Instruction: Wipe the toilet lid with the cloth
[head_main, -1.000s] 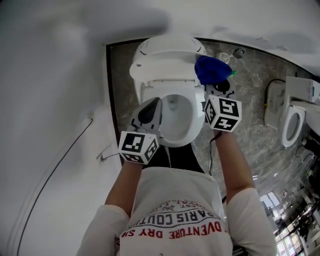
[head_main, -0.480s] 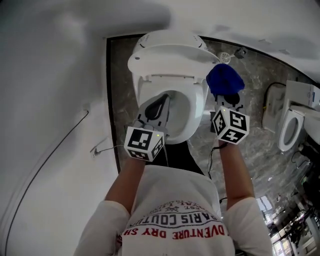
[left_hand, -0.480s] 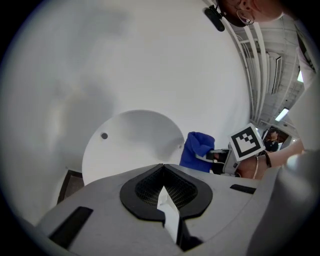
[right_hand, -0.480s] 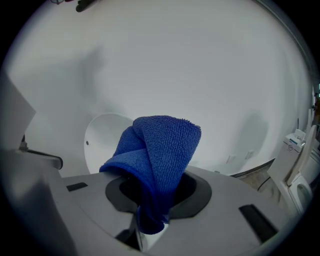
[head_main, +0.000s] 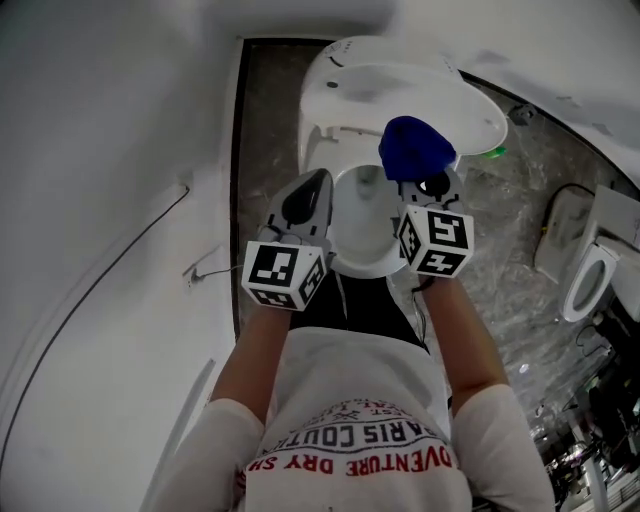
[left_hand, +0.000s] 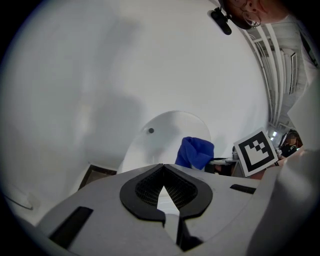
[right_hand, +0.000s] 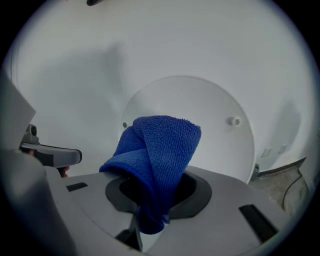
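The white toilet's lid (head_main: 400, 90) stands raised behind the open bowl (head_main: 362, 225). My right gripper (head_main: 420, 180) is shut on a folded blue cloth (head_main: 415, 148), held in front of the lid's lower right part. In the right gripper view the cloth (right_hand: 157, 150) sticks up out of the gripper (right_hand: 152, 212) and hides the middle of the lid (right_hand: 220, 110); whether it touches the lid I cannot tell. My left gripper (head_main: 305, 200) hovers over the bowl's left rim, shut on nothing (left_hand: 162, 192). The cloth (left_hand: 196, 152) shows to its right before the lid (left_hand: 160, 132).
A white wall with a thin cable (head_main: 100, 290) runs close along the left. Grey marble floor (head_main: 510, 210) lies to the right, with a second toilet (head_main: 590, 275) at the right edge. A small green thing (head_main: 495, 152) peeks out behind the lid.
My right gripper has carried the cloth from beside the toilet's right edge to in front of the raised lid. The left gripper has shifted slightly over the bowl's left rim.
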